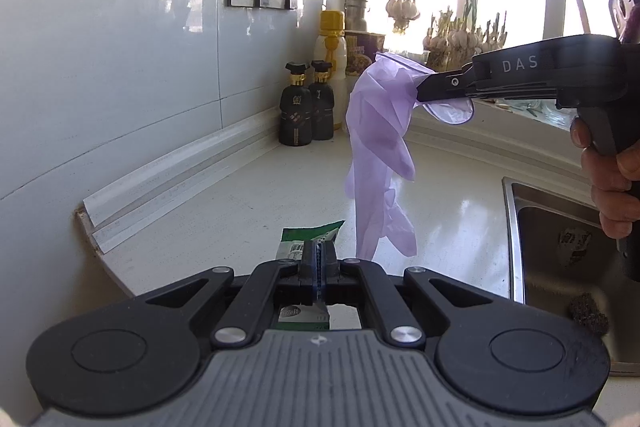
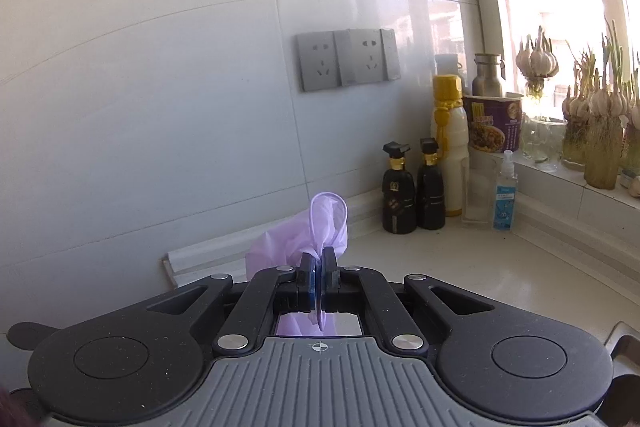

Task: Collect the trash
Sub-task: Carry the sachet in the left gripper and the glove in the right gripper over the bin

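- While both grippers are clamped, the right gripper [image 1: 424, 89] pinches the purple glove [image 1: 378, 155] at its cuff; the glove hangs lengthwise downward above the counter [image 1: 240, 203].
- Left gripper [image 1: 318, 259] grips the green wrapper [image 1: 308, 241], pointing straight ahead.

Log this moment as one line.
left tool: shut on green wrapper | right tool: shut on purple glove | glove hanging above counter
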The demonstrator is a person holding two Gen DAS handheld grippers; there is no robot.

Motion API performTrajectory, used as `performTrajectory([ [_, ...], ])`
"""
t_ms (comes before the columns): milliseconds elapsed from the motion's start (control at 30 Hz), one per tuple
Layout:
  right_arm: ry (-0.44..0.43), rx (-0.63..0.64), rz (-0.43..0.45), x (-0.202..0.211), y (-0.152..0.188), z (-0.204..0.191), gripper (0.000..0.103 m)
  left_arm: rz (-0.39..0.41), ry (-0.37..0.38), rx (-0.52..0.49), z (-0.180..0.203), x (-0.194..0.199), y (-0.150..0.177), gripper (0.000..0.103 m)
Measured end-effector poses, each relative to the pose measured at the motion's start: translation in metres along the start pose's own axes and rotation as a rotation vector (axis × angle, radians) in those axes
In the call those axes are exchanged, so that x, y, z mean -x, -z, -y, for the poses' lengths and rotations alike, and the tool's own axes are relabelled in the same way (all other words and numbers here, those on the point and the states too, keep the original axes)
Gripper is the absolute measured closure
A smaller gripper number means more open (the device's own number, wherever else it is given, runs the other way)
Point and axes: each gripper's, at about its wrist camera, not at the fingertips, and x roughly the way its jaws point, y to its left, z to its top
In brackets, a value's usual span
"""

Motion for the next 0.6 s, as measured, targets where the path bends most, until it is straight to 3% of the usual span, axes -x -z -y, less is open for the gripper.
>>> performTrajectory([
  [600, -0.240, -0.014, -0.030, 0.018, 0.043, -0.097, 0.103, -0.038, -0.076, 0.067, -0.051, 0.047, 0.046, 0.102],
])
